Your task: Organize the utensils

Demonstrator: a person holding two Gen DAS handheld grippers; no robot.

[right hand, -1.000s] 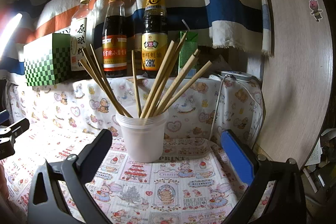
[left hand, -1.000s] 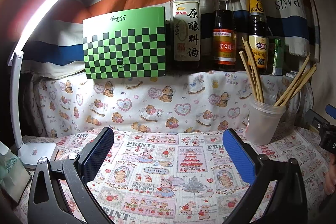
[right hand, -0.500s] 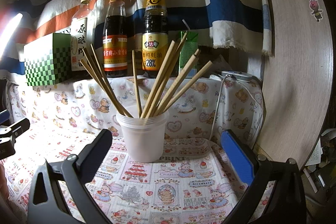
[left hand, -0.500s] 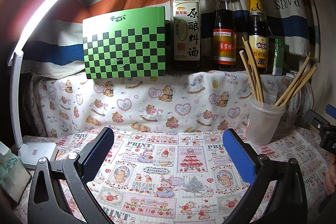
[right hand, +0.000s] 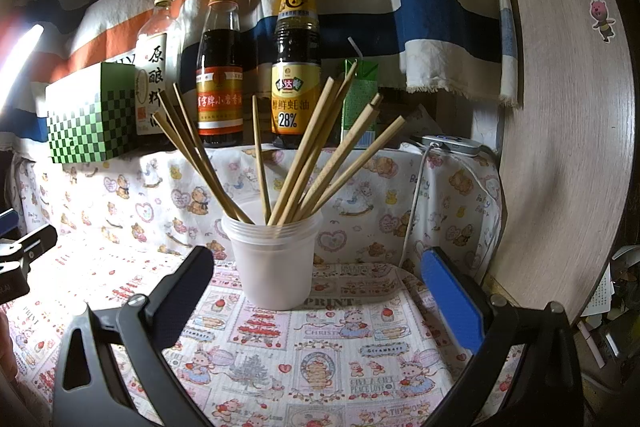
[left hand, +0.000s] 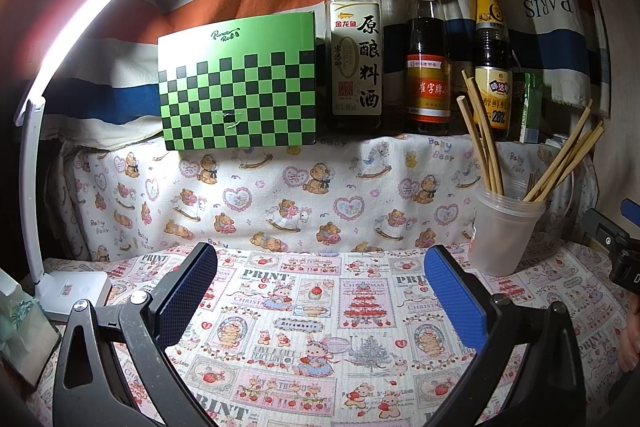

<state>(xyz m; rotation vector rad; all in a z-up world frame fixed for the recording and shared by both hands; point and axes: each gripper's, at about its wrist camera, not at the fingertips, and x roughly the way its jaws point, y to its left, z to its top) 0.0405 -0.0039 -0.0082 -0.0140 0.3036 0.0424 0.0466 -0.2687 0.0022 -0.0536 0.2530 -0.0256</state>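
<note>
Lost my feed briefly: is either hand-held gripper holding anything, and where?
Nothing. Left hand-held gripper and right hand-held gripper are open; chopsticks stand in the cup.

3 bottles [left hand: 426, 47], checkered box [left hand: 238, 83], lamp [left hand: 72, 283]

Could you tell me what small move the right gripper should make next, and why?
Probably ease the right gripper forward and up toward one outer chopstick in the plastic cup. Both grippers are open and empty, the cup sits straight ahead of the right one, and the chopsticks fan out loosely, so a leaning outer stick looks easiest to pinch. The left gripper faces bare cloth.
</note>
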